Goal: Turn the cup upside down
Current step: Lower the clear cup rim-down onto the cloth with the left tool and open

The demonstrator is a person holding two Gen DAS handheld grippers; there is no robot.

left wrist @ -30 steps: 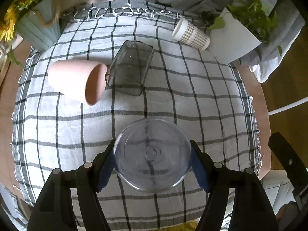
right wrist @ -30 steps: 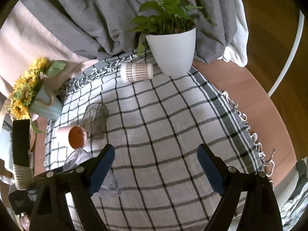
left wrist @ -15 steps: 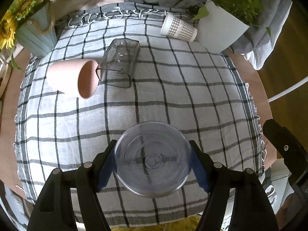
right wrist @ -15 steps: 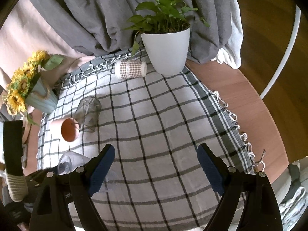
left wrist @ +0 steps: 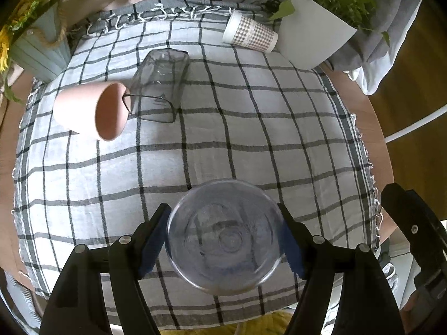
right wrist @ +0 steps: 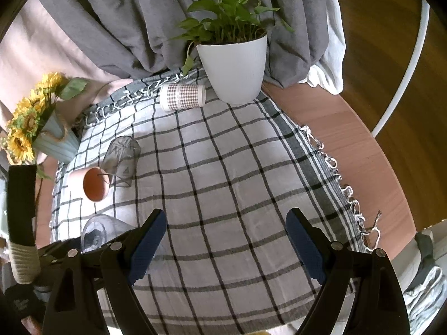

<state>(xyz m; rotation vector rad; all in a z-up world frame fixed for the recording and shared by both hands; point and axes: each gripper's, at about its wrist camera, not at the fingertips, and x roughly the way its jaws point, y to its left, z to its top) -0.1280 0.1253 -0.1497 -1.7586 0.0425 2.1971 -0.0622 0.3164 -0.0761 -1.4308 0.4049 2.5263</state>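
My left gripper [left wrist: 223, 240] is shut on a clear plastic cup [left wrist: 223, 237], its round base facing the camera, held above the near part of the checked tablecloth [left wrist: 251, 145]. The same cup shows in the right wrist view [right wrist: 97, 231] at the lower left, tilted in the left gripper. My right gripper [right wrist: 226, 237] is open and empty above the cloth's near middle.
A pink cup [left wrist: 89, 110] and a square clear glass [left wrist: 157, 83] lie on their sides at the left. A checked paper cup [left wrist: 250, 33] lies by a white plant pot [left wrist: 310, 39] at the back. A sunflower vase [left wrist: 36, 47] stands back left.
The left gripper has drawn back and up with the clear cup; the table looks farther away and the view shifted right. The right gripper stays open and has barely moved.
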